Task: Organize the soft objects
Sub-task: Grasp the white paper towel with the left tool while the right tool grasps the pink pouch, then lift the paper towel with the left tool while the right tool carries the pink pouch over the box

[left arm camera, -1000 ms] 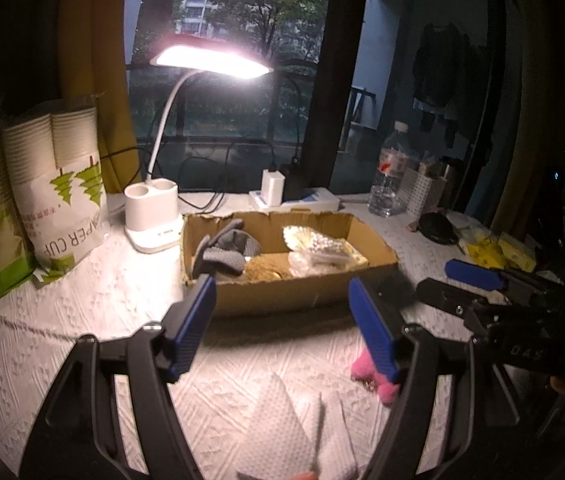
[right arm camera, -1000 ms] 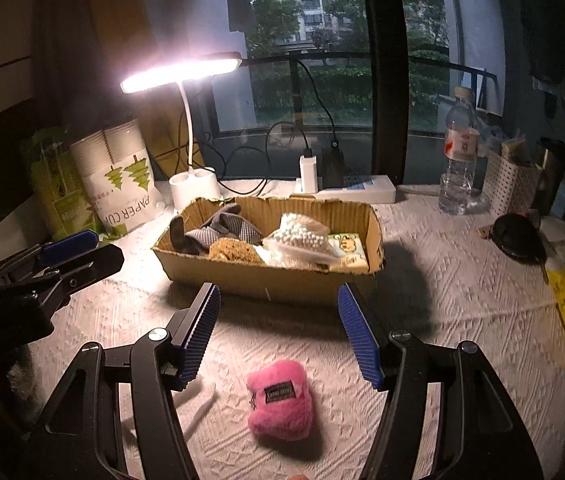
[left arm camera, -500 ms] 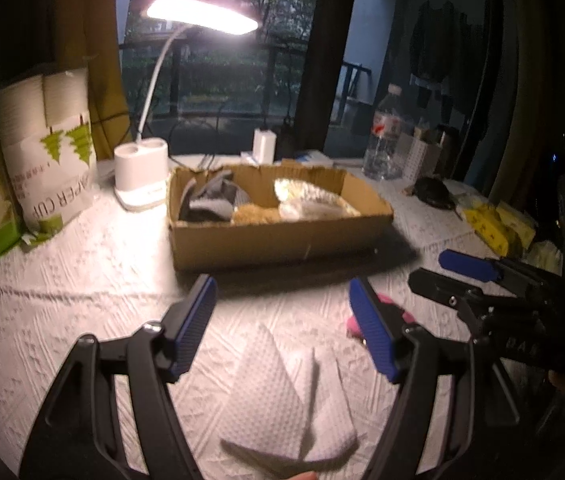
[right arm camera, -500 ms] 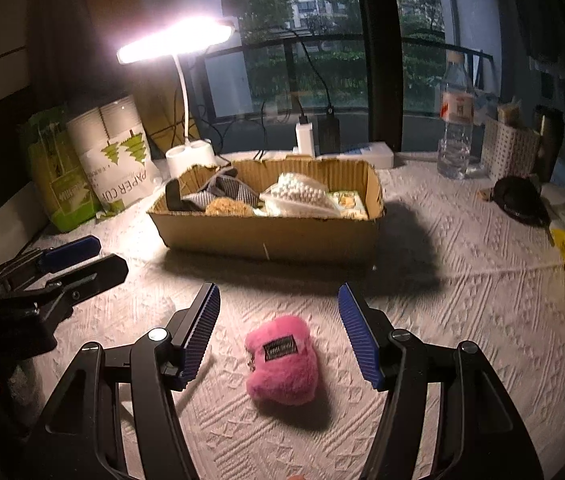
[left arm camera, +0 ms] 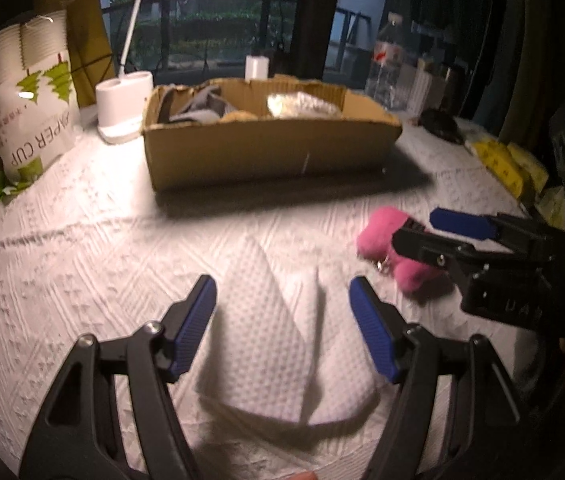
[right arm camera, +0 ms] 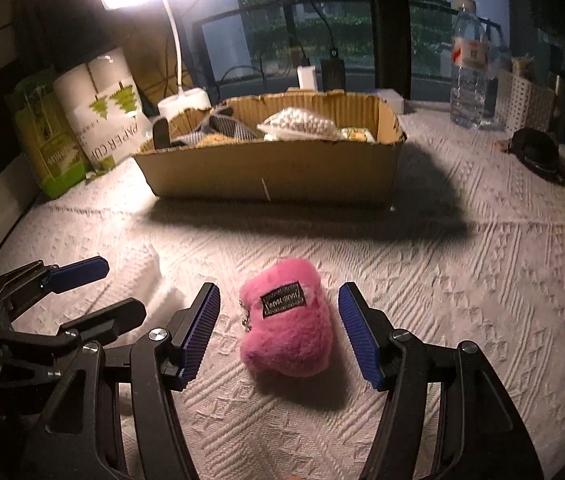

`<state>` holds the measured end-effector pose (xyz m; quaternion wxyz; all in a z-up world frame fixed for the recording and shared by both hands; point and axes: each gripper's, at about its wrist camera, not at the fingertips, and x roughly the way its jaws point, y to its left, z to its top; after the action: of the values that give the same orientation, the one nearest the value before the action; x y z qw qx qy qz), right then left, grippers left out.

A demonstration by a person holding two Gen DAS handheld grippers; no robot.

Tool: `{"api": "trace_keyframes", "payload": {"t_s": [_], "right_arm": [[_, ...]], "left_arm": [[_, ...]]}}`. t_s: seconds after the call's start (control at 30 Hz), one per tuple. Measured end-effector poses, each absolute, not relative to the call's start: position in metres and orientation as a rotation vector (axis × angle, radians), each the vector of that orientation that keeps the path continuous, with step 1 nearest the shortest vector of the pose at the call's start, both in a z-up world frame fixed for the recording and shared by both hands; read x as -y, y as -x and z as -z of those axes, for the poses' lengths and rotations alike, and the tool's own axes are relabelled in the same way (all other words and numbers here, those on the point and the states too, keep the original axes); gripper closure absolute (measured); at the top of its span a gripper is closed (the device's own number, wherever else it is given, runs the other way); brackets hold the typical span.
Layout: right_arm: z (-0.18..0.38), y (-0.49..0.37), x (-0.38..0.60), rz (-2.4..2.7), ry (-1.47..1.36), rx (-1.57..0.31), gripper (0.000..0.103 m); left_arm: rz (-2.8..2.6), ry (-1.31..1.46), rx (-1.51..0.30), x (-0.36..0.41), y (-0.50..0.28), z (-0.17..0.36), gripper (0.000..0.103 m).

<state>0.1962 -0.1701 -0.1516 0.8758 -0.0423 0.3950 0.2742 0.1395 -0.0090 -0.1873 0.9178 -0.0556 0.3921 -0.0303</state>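
Note:
A folded white paper towel (left arm camera: 270, 340) lies on the white tablecloth between the open jaws of my left gripper (left arm camera: 282, 328). A pink plush pouch (right arm camera: 288, 320) with a black label lies between the open jaws of my right gripper (right arm camera: 280, 332); neither pad touches it. The pouch also shows in the left wrist view (left arm camera: 386, 240), partly behind the right gripper (left arm camera: 438, 232). A cardboard box (right arm camera: 270, 172) behind them holds several soft items. The left gripper (right arm camera: 94, 292) shows at the left of the right wrist view.
A lit desk lamp (right arm camera: 178, 36) and paper cup packs (right arm camera: 102, 112) stand left of the box. A water bottle (right arm camera: 468, 68), a white basket (right arm camera: 522, 100) and a black object (right arm camera: 534, 152) are at the back right. Yellow packets (left arm camera: 506, 164) lie at the right edge.
Both grippers have dropped lower toward the table. The paper towel now sits between the left jaws, and the pink pouch sits between the right jaws. Both stay open.

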Motion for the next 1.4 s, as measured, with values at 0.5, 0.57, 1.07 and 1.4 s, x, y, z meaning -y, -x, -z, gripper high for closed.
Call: {"api": "trace_keyframes", "payload": {"t_s": [0.5, 0.57, 1.07, 1.4], "right_arm": [[0.169, -0.201, 0.162, -0.561, 0.147, -0.896, 0.056], [0.171, -0.201, 0.162, -0.564, 0.15, -0.904, 0.06], [0.145, -0.19, 0.17, -0.566, 0.157, -0.84, 0.064], [0.119, -0.188, 0.178, -0.559, 0.148, -0.782, 0.064]], "left_arm": [[0.062, 0.006, -0.897, 0.024, -0.144, 0.206, 0.037], [0.065, -0.007, -0.889, 0.025, -0.142, 0.205, 0.055], [0.141, 0.015, -0.821, 0.031, -0.124, 0.183, 0.089], [0.155, 0.072, -0.733, 0.023, -0.119, 0.151, 0.09]]}}
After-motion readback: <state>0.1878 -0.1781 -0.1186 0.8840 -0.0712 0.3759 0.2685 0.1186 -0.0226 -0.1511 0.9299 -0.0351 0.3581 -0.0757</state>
